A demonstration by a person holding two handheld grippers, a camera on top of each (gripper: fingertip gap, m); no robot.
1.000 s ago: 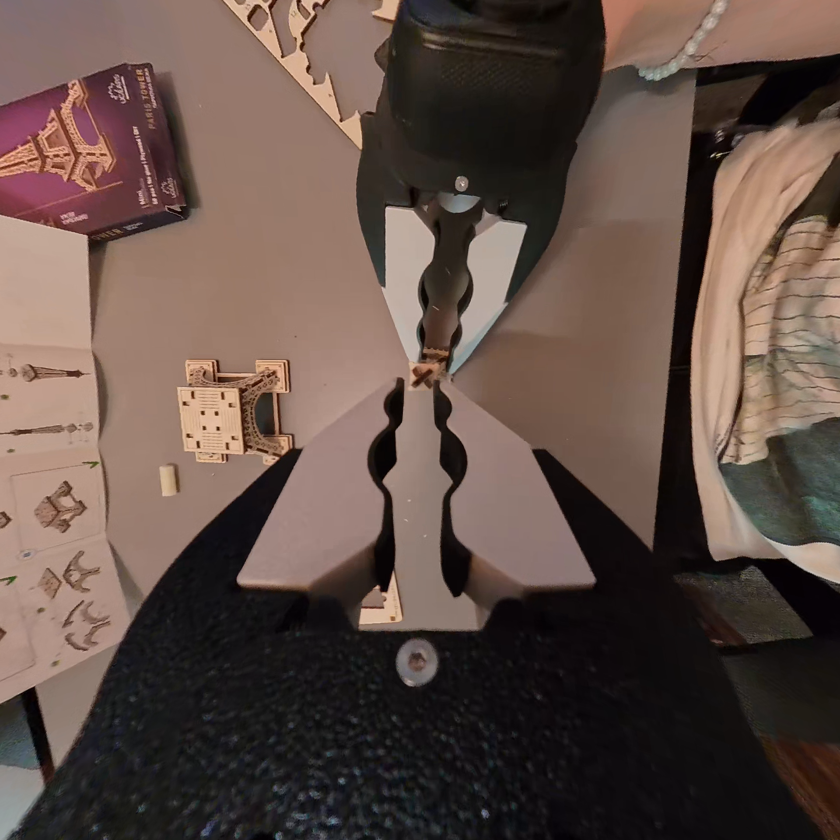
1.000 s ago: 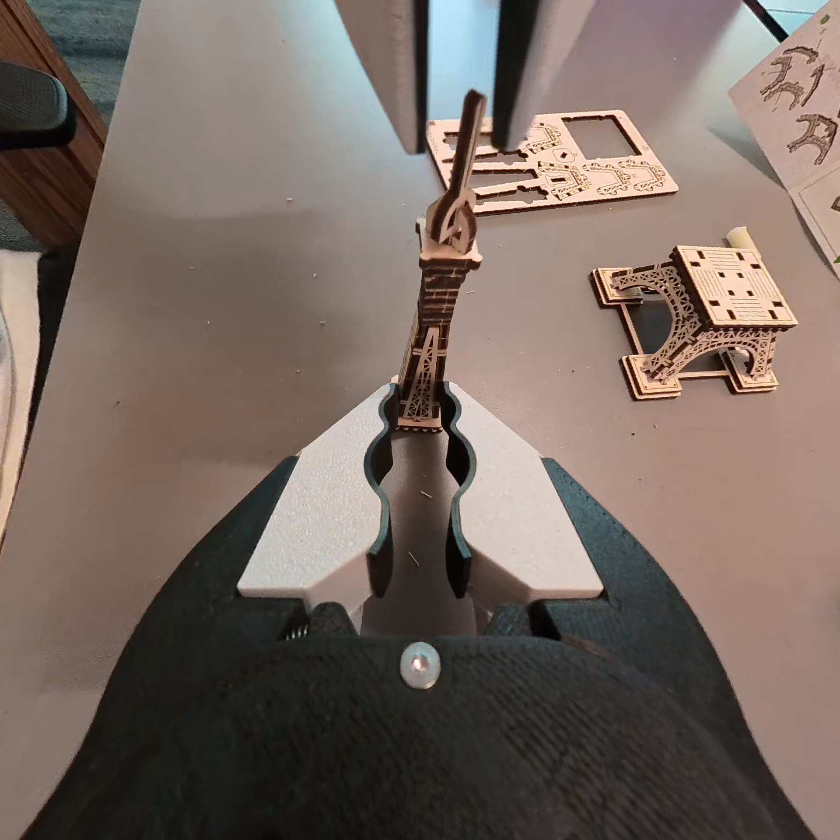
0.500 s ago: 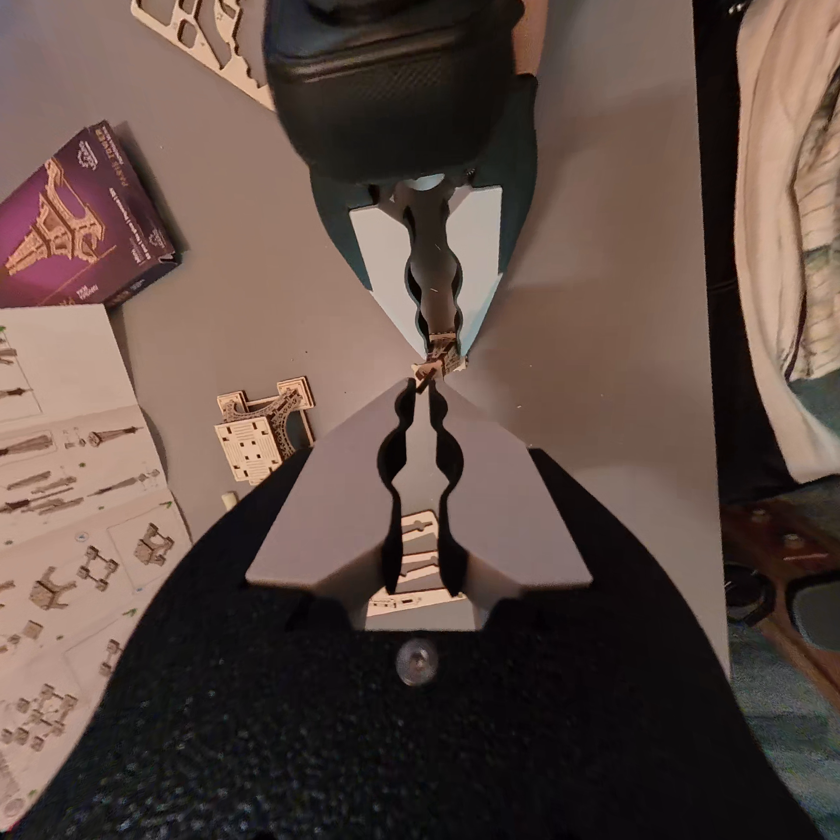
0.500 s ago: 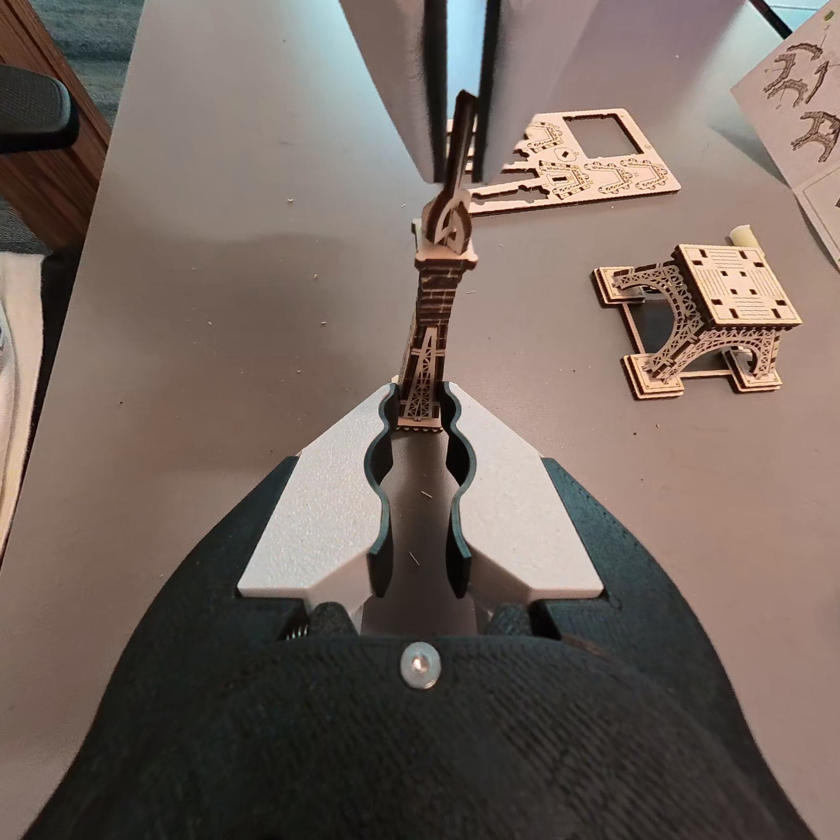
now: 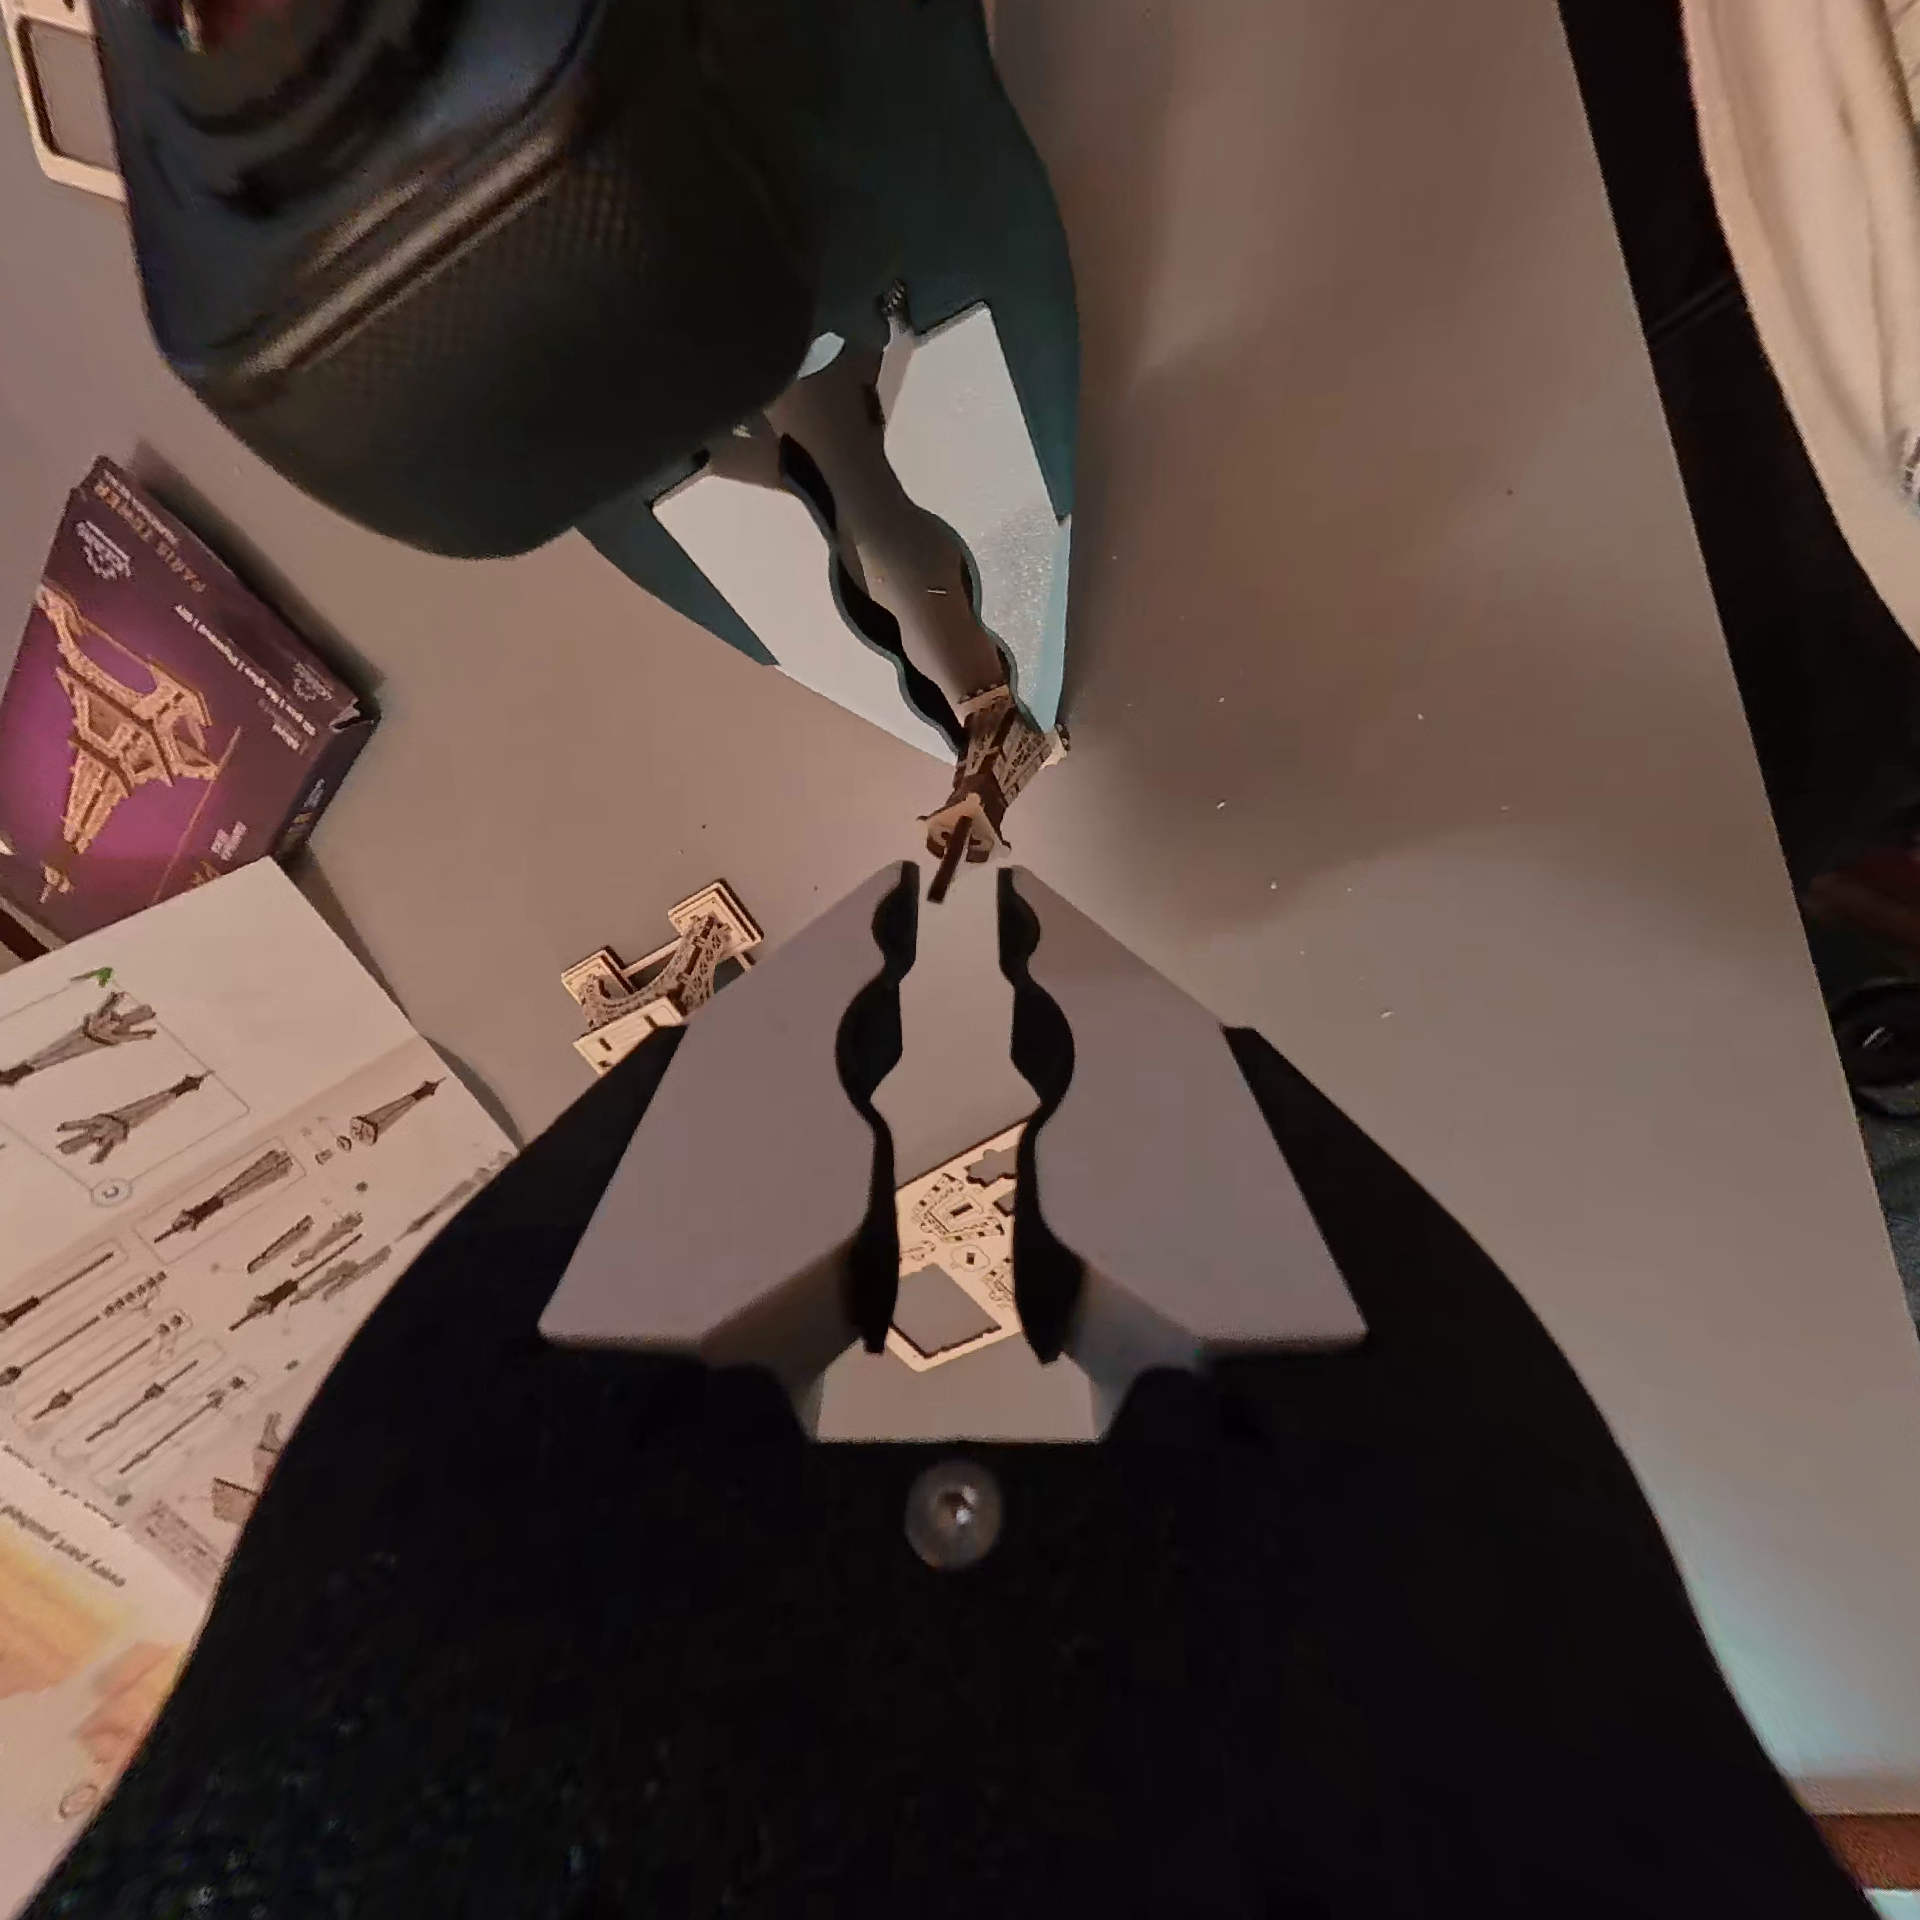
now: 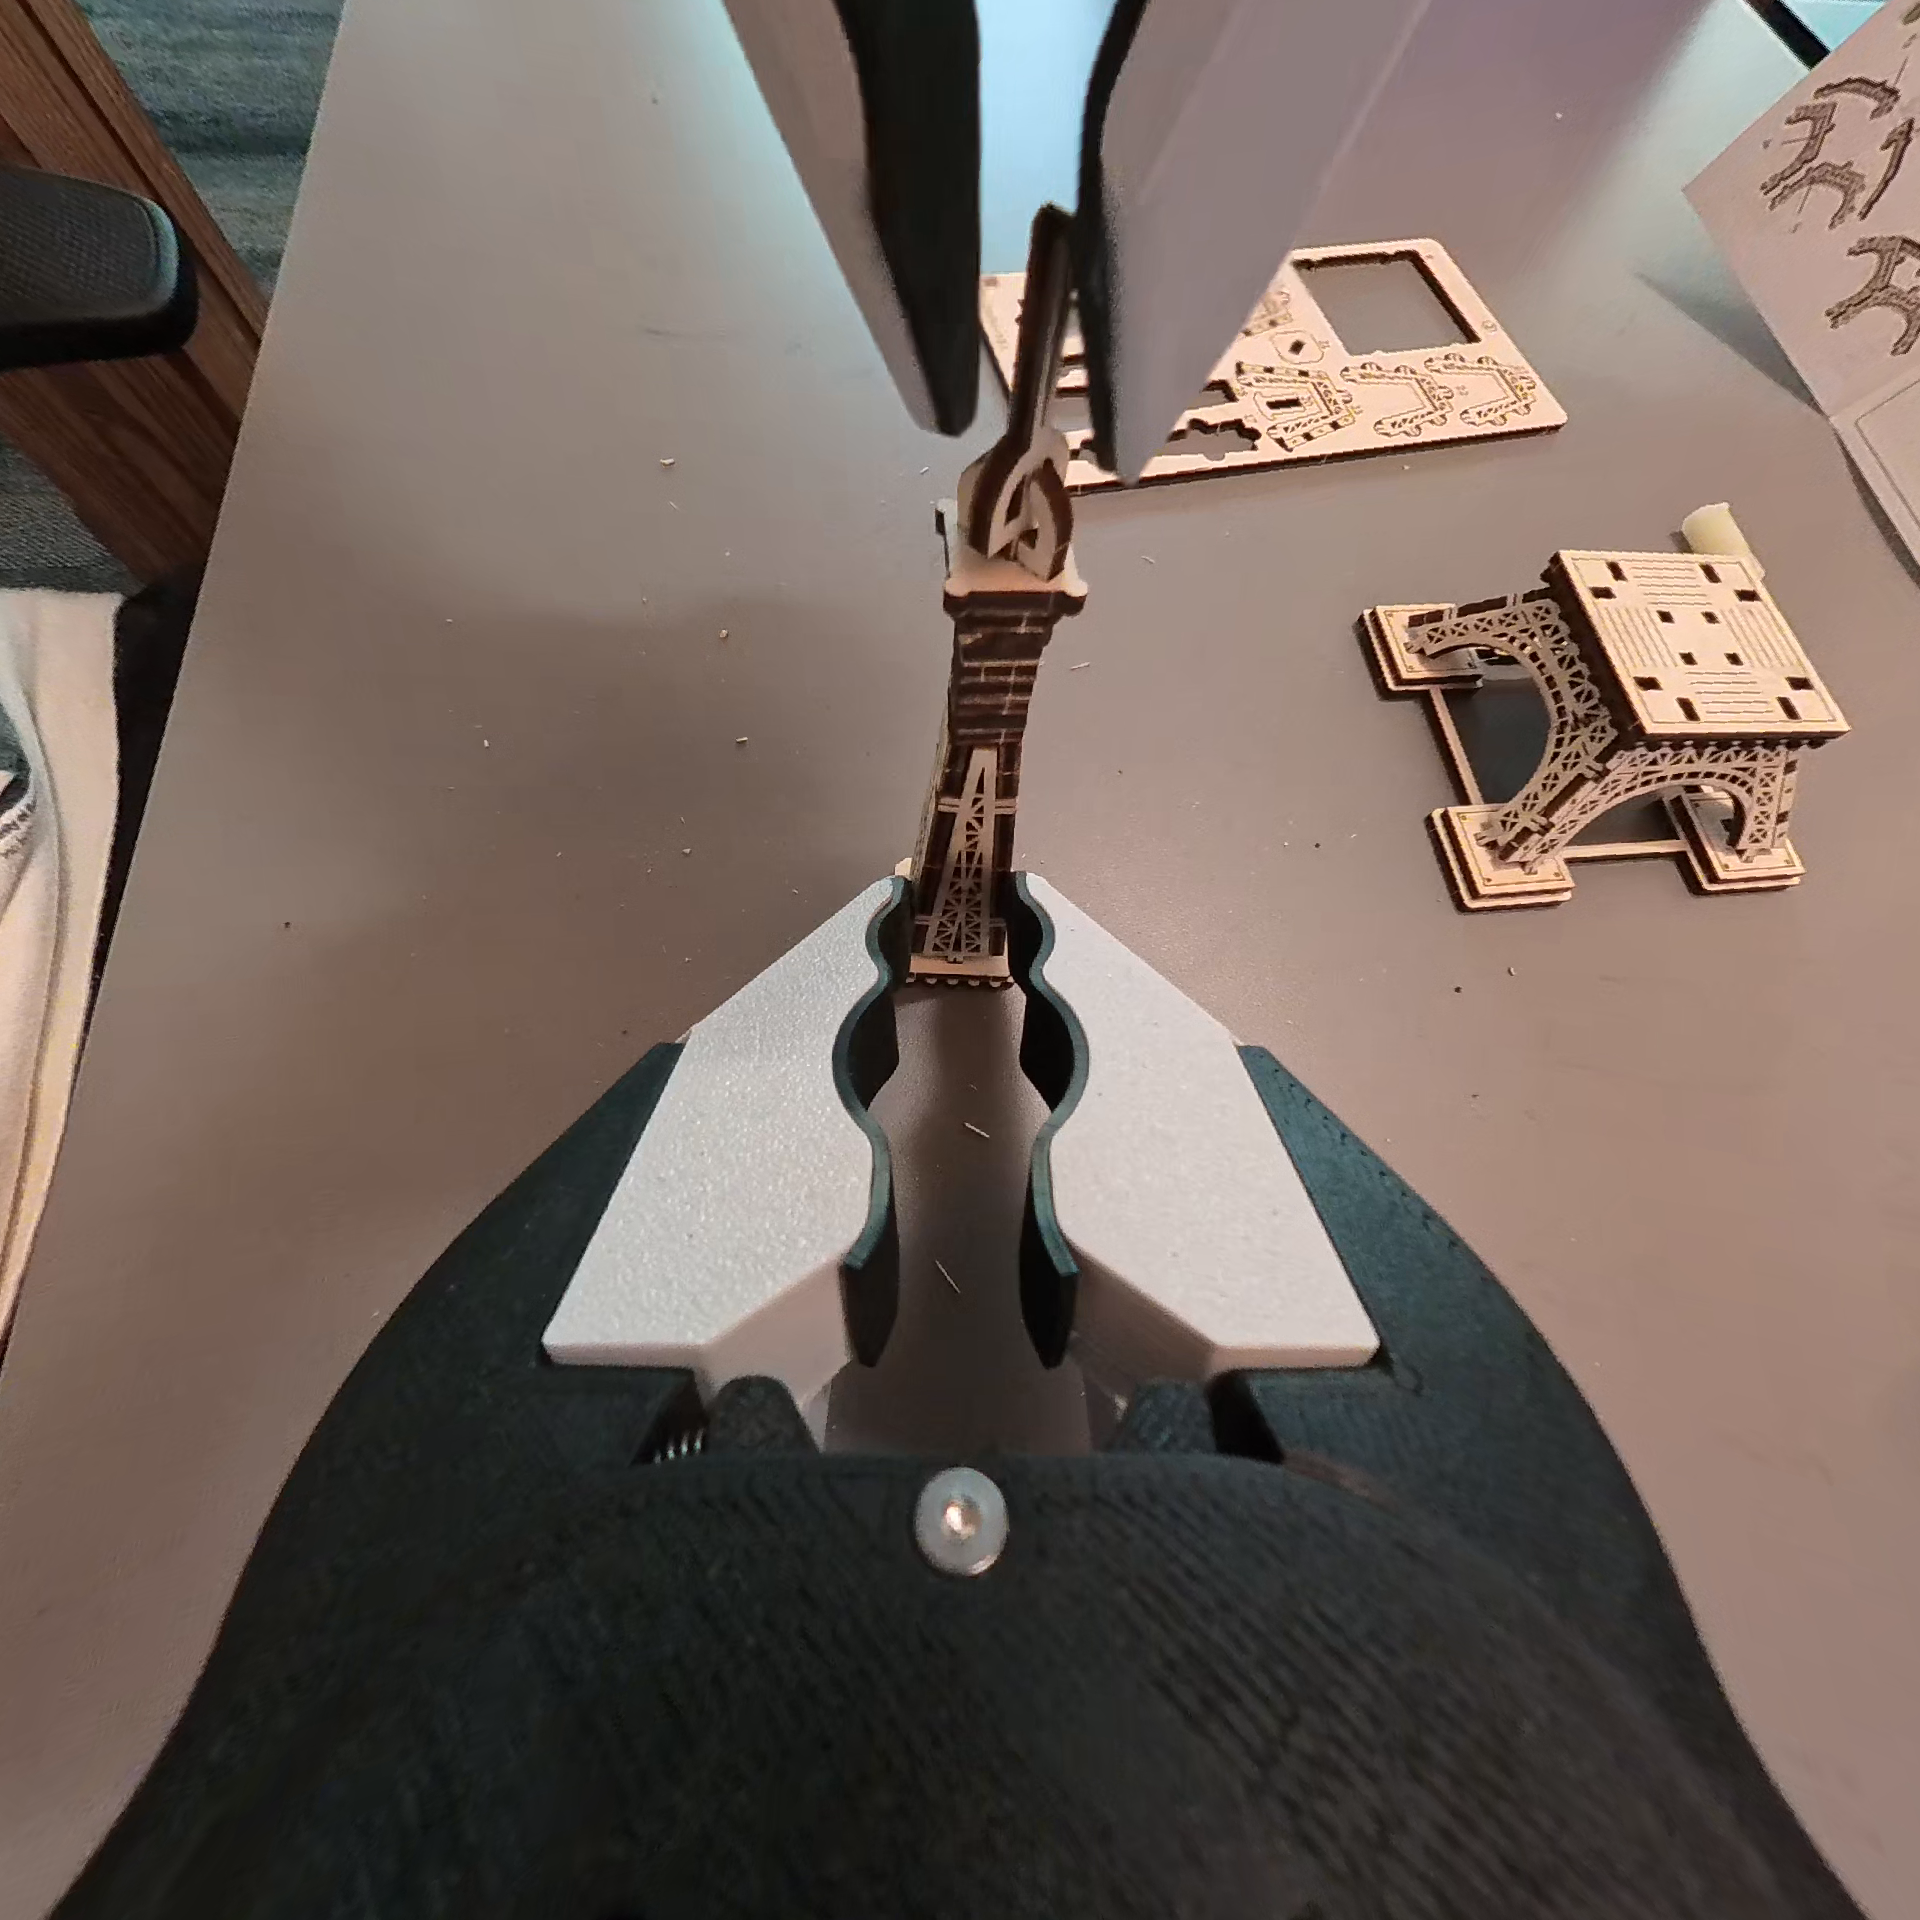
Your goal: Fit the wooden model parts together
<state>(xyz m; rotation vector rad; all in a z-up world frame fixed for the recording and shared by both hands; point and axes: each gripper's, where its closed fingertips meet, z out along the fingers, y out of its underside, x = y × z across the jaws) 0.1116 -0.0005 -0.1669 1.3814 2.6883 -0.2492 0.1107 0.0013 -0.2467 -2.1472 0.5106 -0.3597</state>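
Note:
My right gripper (image 6: 956,914) is shut on the lower end of the slim wooden tower section (image 6: 977,748) and holds it tilted up above the grey table (image 6: 520,727). A thin spire piece (image 6: 1039,312) sits in the tower section's top. My left gripper (image 5: 954,878) comes from the opposite side, open by a narrow gap, with the spire tip (image 5: 943,878) between its fingertips, close to one pad. It also shows in the right wrist view (image 6: 1023,447). The right gripper (image 5: 997,717) shows at the top of the left wrist view.
The wooden tower base (image 6: 1621,707) stands to the right, with a small white cylinder (image 6: 1714,525) behind it. A punched parts sheet (image 6: 1351,395) lies beyond. An instruction sheet (image 5: 208,1195) and a purple box (image 5: 156,707) lie at one side. Clothing (image 5: 1818,312) hangs past the table edge. The grippers' ends are close to 8 cm from one another.
My left gripper was closed on the spire half a second ago; its fingers have now spread apart. The left view has swung and moved closer. The right gripper still holds the tower section.

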